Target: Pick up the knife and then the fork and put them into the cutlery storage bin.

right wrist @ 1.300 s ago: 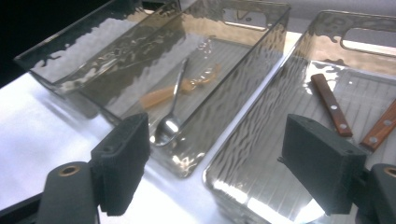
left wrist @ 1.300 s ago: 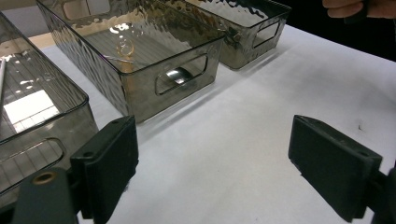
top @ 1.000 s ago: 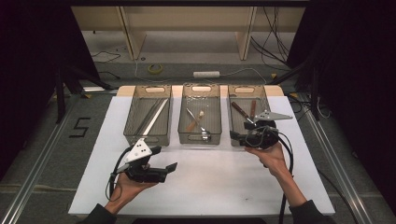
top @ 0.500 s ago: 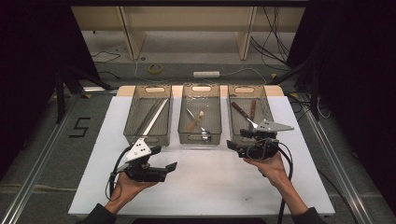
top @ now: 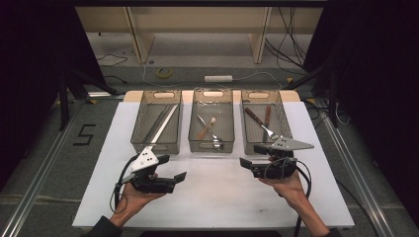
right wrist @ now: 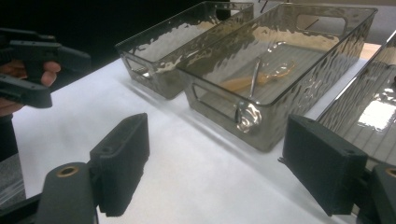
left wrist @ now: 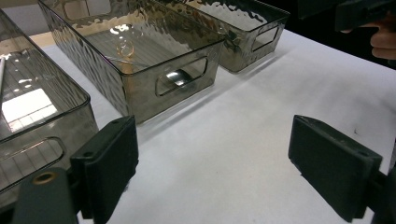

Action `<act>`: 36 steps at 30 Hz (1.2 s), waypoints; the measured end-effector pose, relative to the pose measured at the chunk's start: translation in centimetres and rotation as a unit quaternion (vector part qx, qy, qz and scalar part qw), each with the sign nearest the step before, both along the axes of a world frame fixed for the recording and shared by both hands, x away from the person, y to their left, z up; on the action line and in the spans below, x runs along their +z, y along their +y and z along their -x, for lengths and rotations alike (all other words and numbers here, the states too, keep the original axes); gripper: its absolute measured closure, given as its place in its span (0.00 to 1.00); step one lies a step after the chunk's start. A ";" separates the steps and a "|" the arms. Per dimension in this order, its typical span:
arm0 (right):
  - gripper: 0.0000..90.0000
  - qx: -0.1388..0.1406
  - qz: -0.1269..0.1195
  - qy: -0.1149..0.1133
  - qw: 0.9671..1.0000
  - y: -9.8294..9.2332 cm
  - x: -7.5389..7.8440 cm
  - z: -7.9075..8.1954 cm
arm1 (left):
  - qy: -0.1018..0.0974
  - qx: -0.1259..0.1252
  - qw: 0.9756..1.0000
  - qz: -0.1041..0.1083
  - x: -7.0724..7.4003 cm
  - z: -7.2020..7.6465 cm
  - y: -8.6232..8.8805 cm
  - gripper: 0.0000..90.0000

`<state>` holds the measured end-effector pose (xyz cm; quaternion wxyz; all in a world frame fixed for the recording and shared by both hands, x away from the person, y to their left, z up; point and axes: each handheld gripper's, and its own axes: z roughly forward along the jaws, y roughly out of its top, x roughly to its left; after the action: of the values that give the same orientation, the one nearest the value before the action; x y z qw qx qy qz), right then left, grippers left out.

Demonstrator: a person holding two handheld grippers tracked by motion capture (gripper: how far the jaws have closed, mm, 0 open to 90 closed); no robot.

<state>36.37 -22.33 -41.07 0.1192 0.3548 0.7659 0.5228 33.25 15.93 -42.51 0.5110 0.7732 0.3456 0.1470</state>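
Left gripper view looks along two black jaws that stand wide apart with nothing between them, only the white worktop [left wrist: 261, 93] under them. The left gripper [top: 170, 181] sits in the person's left hand [top: 133, 197], and its jaws point toward the middle bin [top: 212, 129]. The left gripper is near the front wall of that bin but does not touch it.

The right gripper [top: 249, 165] is held in the right hand [top: 289, 187]. Its jaws are spread wide too, and they hold nothing. It hovers just in front of the right bin [top: 263, 126], and it also points toward the middle bin.

Three see-through bins stand in a row on the worktop. In the middle bin lie a spoon [top: 210, 136] with a shiny bowl near the front wall and a wooden-handled tool [top: 205, 129] crossing it. To the right of the middle bin, the right bin holds a fork [top: 259, 123] with a dark handle and one more dark-handled piece [top: 267, 115] beside it. To the left of the middle bin, the left bin [top: 157, 126] holds long thin metal pieces [top: 163, 126] lying slanted.
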 end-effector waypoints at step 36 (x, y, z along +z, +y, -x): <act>0.24 -0.010 0.006 -0.001 1.000 -1.8 -2.2 4.7 | 0.008 0.001 1.000 0.020 0.1 0.3 0.5 0.17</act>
<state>31.63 -24.15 -43.27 0.1269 0.3609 0.7657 0.5171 32.92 16.42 -42.37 0.5237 0.7636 0.3531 0.1340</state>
